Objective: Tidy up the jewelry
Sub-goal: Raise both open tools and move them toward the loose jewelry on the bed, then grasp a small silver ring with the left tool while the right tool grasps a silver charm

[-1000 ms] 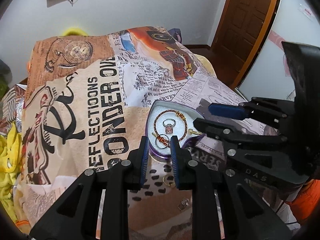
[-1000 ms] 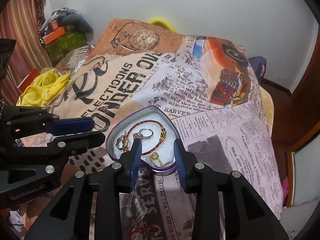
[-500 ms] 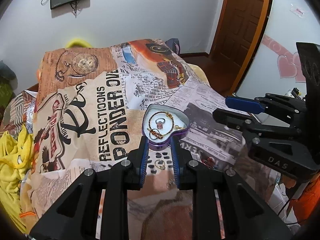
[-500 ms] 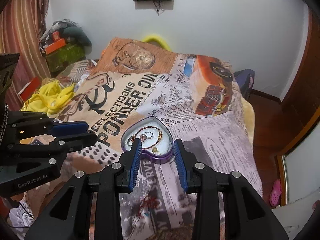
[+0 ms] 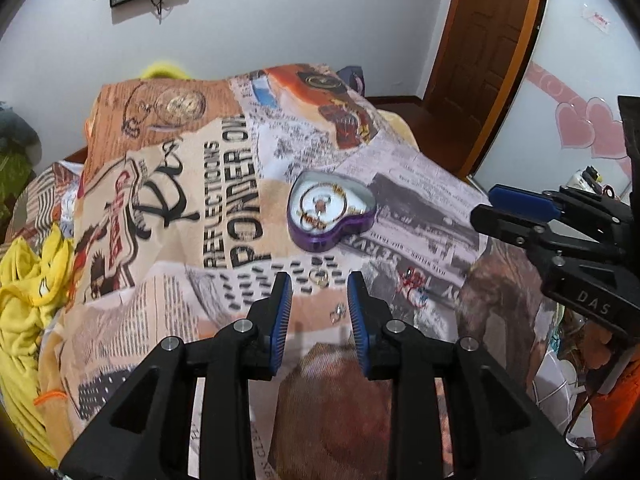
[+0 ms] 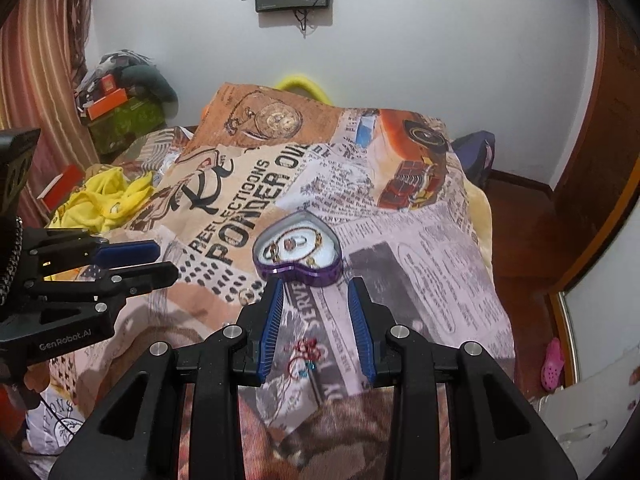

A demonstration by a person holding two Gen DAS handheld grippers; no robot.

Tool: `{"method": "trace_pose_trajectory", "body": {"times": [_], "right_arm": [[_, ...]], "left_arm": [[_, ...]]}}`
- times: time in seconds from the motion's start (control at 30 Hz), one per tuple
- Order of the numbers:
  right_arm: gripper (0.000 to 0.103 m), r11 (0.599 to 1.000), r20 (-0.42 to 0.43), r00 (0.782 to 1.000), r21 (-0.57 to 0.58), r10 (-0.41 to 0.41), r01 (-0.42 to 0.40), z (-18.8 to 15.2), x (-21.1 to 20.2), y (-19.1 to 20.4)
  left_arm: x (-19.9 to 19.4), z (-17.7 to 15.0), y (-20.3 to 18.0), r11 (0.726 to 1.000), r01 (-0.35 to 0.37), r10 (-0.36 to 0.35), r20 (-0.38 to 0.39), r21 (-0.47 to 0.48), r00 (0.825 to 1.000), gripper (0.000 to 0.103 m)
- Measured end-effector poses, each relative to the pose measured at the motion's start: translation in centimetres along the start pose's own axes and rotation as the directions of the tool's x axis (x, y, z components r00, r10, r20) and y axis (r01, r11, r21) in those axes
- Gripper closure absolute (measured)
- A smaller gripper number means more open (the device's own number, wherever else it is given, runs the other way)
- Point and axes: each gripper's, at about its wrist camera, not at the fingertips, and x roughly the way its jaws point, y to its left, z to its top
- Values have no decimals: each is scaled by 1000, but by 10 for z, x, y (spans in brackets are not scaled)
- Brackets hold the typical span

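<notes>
- Two hand-held grippers are being held above the printed bedspread (image 5: 168, 312), both empty, both pointing down and forward toward the heart-shaped tin (image 5: 331, 216)
- Left gripper (image 5: 319, 294): jaws are being seen apart with nothing between the pads, and they have just been opening a little
- Right gripper (image 6: 316, 300): jaws are being held partly apart, nothing clamped
- Tin is being seen open on the bedspread, ahead of both grippers, already holding a bracelet and rings on its white lining
- Loose pieces are being left outside the tin: a gold ring (image 5: 320, 278) lying just ahead of the left fingertips, between them and the tin; a small silver piece (image 5: 339, 312) showing in the gap between the left jaws
- Red beaded piece (image 6: 306, 354) is being seen in the gap between the right jaws, nearer than the tin; in the left view it lies to the right of the left gripper
- Judged: ring and silver piece are being better served by the left gripper, red piece by the right
- Long axis of the red piece cannot be told, tangled and blurred
</notes>
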Motion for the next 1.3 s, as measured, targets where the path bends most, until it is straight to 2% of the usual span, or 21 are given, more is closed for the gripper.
{"method": "trace_pose_trajectory", "body": {"times": [0.43, 0.63, 1.2, 1.3], "right_arm": [[73, 999, -139, 990, 30, 13, -9, -49, 29, -5], [73, 998, -175, 984, 68, 31, -19, -59, 40, -14], [73, 994, -189, 980, 98, 60, -42, -58, 55, -25], [73, 994, -190, 980, 104, 63, -44, -58, 56, -26]], "left_arm": [[39, -30, -6, 999, 36, -36, -117, -4, 992, 75], [61, -35, -11, 998, 65, -62, -163, 15, 985, 75], [87, -26, -12, 997, 60, -53, -168, 40, 984, 75], [88, -26, -9, 997, 59, -51, -169, 41, 984, 82]]}}
